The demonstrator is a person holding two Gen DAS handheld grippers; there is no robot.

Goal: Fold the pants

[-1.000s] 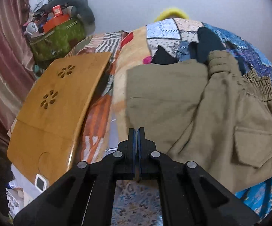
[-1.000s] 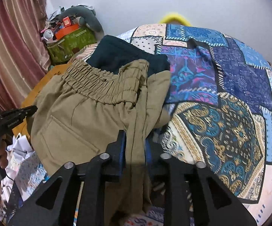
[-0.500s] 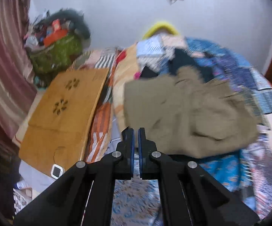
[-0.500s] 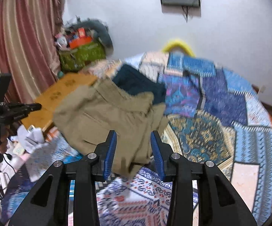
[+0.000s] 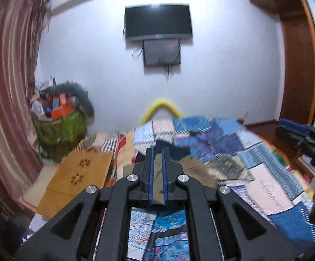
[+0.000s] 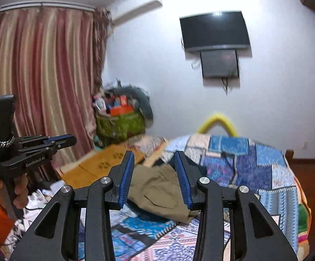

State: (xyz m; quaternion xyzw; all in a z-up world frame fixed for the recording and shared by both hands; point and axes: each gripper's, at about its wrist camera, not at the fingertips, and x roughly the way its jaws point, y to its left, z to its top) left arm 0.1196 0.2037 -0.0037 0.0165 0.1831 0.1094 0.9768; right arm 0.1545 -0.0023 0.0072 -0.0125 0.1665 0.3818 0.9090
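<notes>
Both tools are up off the bed [image 6: 266, 174]. The right tool [image 6: 155, 176] is wide apart, the left tool [image 5: 156, 174] a little apart, with the pants [image 6: 157, 187] below.

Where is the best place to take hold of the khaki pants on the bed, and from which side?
Probably the near hem of the khaki pants, where the folded edge lies free on the patchwork bedspread. Come from the near side with the open right hand-held gripper, low and flat. The far edge overlaps dark clothing.
</notes>
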